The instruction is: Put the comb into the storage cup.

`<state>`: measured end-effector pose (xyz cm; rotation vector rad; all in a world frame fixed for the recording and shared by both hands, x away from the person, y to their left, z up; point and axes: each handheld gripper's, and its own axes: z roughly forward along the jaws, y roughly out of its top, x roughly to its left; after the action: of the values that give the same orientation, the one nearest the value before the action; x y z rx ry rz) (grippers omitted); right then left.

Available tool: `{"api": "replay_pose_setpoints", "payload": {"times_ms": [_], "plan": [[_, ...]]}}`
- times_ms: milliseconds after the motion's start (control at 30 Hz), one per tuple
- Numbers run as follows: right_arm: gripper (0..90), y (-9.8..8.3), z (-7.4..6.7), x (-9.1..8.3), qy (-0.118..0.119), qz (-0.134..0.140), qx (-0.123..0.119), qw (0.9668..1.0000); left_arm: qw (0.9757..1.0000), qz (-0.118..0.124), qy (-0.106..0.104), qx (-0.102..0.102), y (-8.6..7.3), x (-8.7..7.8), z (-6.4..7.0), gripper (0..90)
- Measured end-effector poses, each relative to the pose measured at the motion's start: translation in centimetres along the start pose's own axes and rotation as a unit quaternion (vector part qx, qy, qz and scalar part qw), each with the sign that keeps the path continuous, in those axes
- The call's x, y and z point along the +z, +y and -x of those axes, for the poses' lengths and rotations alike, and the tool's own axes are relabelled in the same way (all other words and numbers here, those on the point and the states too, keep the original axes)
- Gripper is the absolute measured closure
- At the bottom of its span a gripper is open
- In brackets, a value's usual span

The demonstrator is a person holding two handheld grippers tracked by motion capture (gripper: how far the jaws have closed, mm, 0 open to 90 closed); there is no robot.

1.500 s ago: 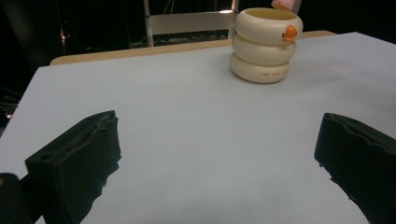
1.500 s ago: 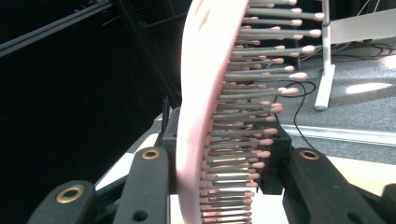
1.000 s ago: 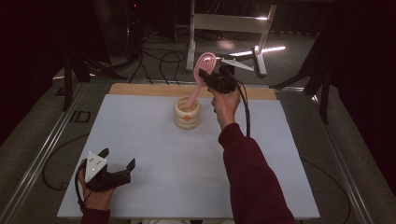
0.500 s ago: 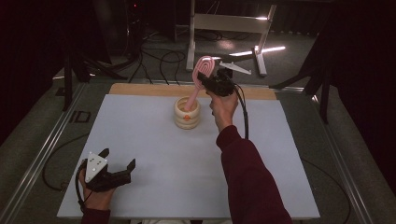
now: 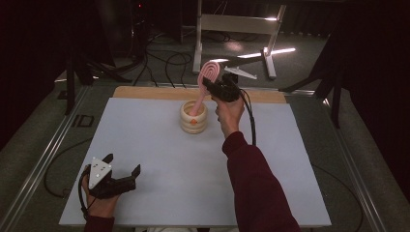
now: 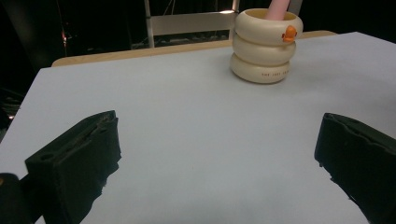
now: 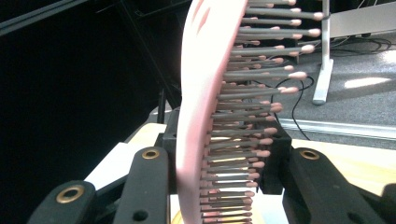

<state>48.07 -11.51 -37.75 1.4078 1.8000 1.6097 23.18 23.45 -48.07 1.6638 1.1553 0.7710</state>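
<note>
A pink hairbrush [image 5: 210, 73] stands tilted, its handle down inside a cream ringed cup [image 5: 194, 118] at the far middle of the mat. My right gripper [image 5: 214, 87] is shut on the brush head from the right, above the cup. In the right gripper view the bristled brush [image 7: 205, 93] rises between the two jaws of the right gripper [image 7: 219, 186]. My left gripper [image 5: 123, 163] rests open near the mat's front left corner, nothing between its fingers. From the left gripper [image 6: 215, 158] the cup [image 6: 264, 51] with an orange duck mark stands ahead, the pink handle [image 6: 280, 7] inside it.
A pale blue mat [image 5: 145, 145] covers the table, with a wooden strip [image 5: 145, 93] along its far edge. Beyond the table are a metal stand [image 5: 232, 29] and cables on the floor [image 5: 164, 53]. A metal rail [image 5: 43, 159] runs along the left side.
The right hand with the brush has shifted slightly left and down toward the cup. The left gripper has stayed where it was.
</note>
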Motion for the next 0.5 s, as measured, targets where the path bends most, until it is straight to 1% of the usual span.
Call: {"api": "replay_pose_setpoints", "payload": {"times_ms": [267, 500], "plan": [[63.8, -0.44, -0.07, 0.36, 0.003, -0.006, -0.006, 1.0000, 1.0000, 0.000, 0.000, 0.000, -0.01, 0.00, 0.01, 0.9], [63.8, -0.86, 0.13, 0.54, 0.001, -0.005, -0.001, 1.0000, 1.0000, 0.000, 0.000, 0.001, -0.04, 0.05, 0.04, 0.9]]}}
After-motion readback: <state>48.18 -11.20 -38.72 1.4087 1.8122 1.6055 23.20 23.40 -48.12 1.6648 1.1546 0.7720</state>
